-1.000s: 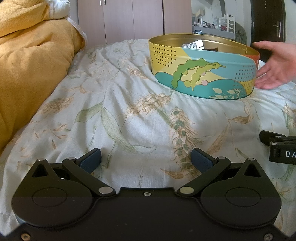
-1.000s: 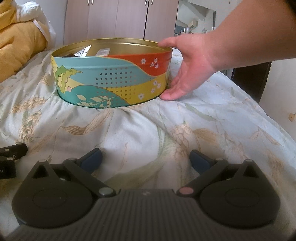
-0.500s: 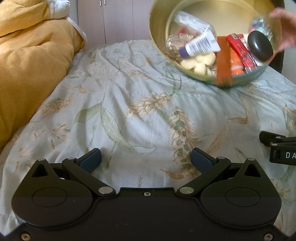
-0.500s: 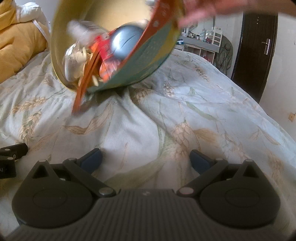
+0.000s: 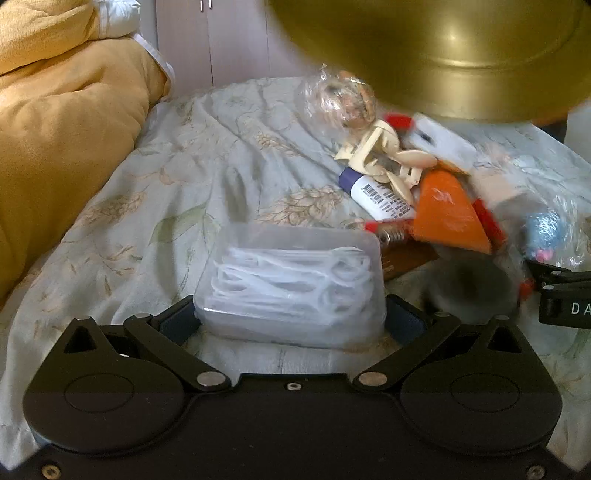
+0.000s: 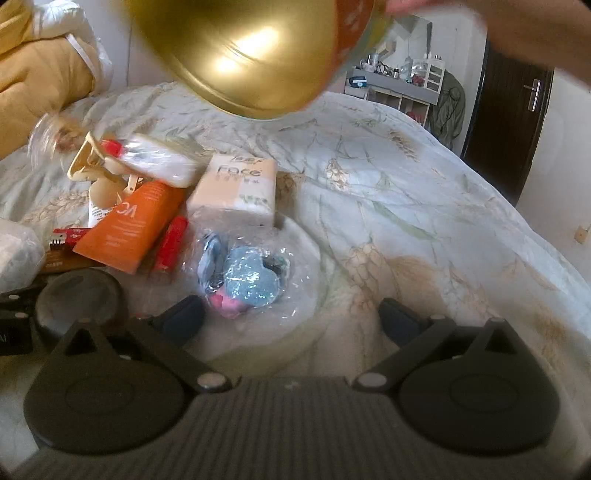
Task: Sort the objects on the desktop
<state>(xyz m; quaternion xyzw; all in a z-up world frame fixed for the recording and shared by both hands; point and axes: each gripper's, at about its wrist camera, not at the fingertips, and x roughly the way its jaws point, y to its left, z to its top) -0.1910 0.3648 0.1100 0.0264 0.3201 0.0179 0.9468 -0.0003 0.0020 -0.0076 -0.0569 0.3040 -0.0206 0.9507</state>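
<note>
Left wrist view, nearest first: my left hand-held gripper (image 5: 291,325) rests on the bed, fingers spread wide, gripping nothing. One clear plastic box of white floss picks (image 5: 290,284) lies between the fingertips; whether the pads touch it I cannot tell. Just beyond, a dark round compact (image 5: 469,288), blurred. Then the heap: one orange tube (image 5: 448,214), one white tube with a purple cap (image 5: 376,194), one cream claw hair clip (image 5: 384,155), one crumpled clear wrapper (image 5: 340,98) farthest back.

Right wrist view: right hand-held gripper (image 6: 291,319) likewise spread apart and empty. One clear bag holding blue and pink pieces (image 6: 251,277) lies just ahead of it, toward its left finger. Past that, one pale tissue pack printed "Face" (image 6: 238,188), one red stick (image 6: 171,242), one white packet with a red end (image 6: 155,158). Above everything, one gold-lined tin (image 6: 258,55) is held tipped over by a bare hand (image 6: 517,26), its mouth facing down.

Floral bedsheet (image 6: 406,192) carries it all; yellow quilt (image 5: 62,129) at far left.

Judgement: this is the set-up step, the items spilled out for sorting. Sorting itself not yet begun. Next move calls for the tin set down upright, then closing one gripper on a single near item, the floss box being the obvious first.
</note>
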